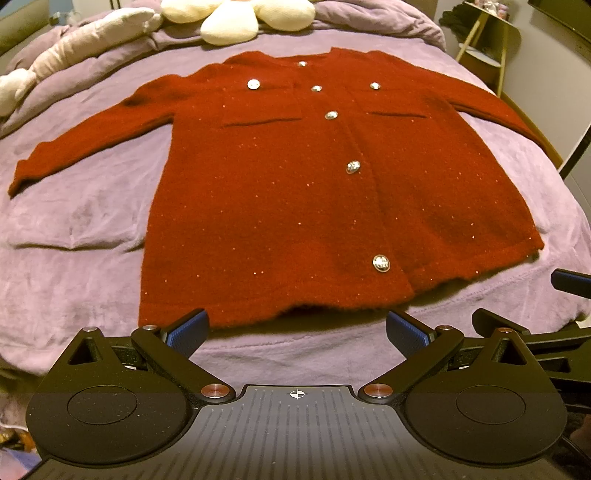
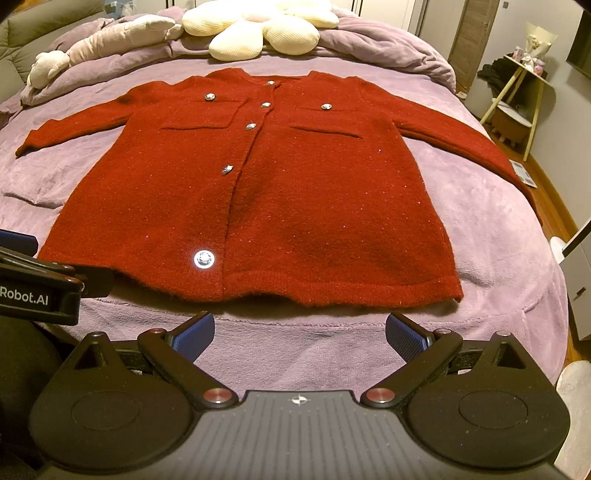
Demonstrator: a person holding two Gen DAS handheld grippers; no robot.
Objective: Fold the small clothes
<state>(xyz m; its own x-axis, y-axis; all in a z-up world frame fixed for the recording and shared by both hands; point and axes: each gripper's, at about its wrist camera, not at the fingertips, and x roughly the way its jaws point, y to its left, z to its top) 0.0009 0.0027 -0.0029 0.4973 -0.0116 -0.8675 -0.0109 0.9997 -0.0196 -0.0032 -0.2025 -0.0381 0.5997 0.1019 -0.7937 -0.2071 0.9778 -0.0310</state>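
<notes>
A red knitted cardigan (image 1: 295,192) (image 2: 280,199) with silver buttons lies flat and face up on the purple bedspread (image 1: 74,240) (image 2: 498,229), both sleeves spread outward. My left gripper (image 1: 295,332) hovers just short of the hem, left of its middle, open with nothing between the blue pads. My right gripper (image 2: 300,334) is likewise open and empty, a little in front of the hem near its middle. Each gripper shows at the edge of the other's view: the right gripper's fingers (image 1: 569,282) and the left gripper's body (image 2: 40,291).
A cream flower-shaped cushion (image 1: 236,18) (image 2: 258,33) and a pale plush toy (image 2: 48,68) lie at the head of the bed with a bunched purple duvet (image 2: 388,40). A small side table (image 2: 521,92) stands on the floor to the right of the bed.
</notes>
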